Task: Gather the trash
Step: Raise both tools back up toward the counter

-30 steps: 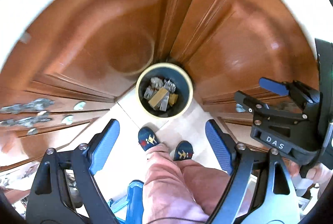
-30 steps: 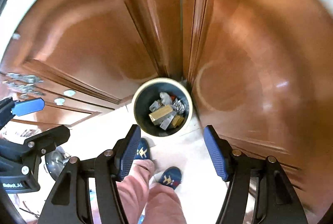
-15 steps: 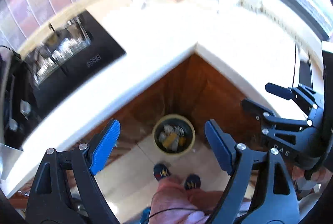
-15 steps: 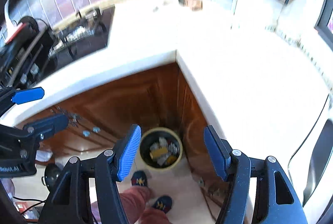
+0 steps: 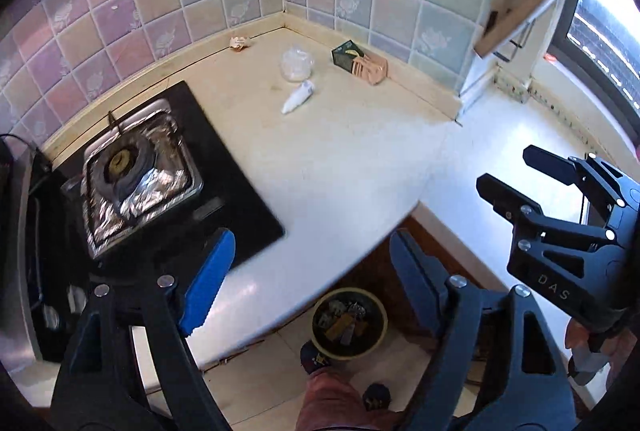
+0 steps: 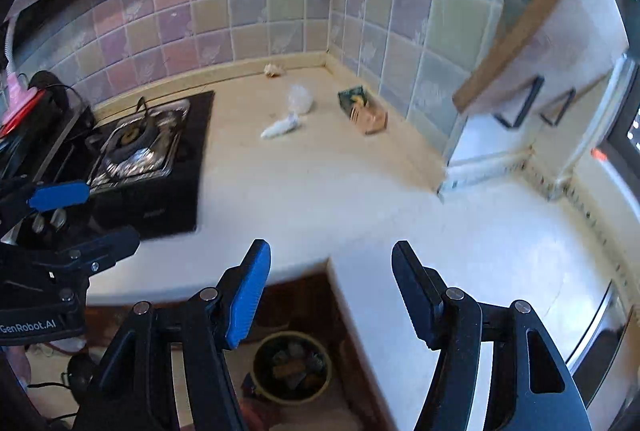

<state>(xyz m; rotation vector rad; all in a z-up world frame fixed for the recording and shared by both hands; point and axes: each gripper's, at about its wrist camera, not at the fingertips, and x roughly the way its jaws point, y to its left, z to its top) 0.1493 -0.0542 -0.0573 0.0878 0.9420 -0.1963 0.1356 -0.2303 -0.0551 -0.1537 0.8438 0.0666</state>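
Beyond both jaws, spread apart and empty, a white crumpled tube lies on the cream table.

Your desk is a pale corner top. On it you have a black stove at the left, and near the back corner a crumpled wrapper, a clear bag, a white tube and a box. On the floor below stands a bin holding trash.

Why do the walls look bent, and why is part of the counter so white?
Left wrist view: fisheye lens bows the tiled wall; window light washes out the countertop on the right. Right wrist view: same curving, glare on the countertop, slight motion blur on the stove edge.
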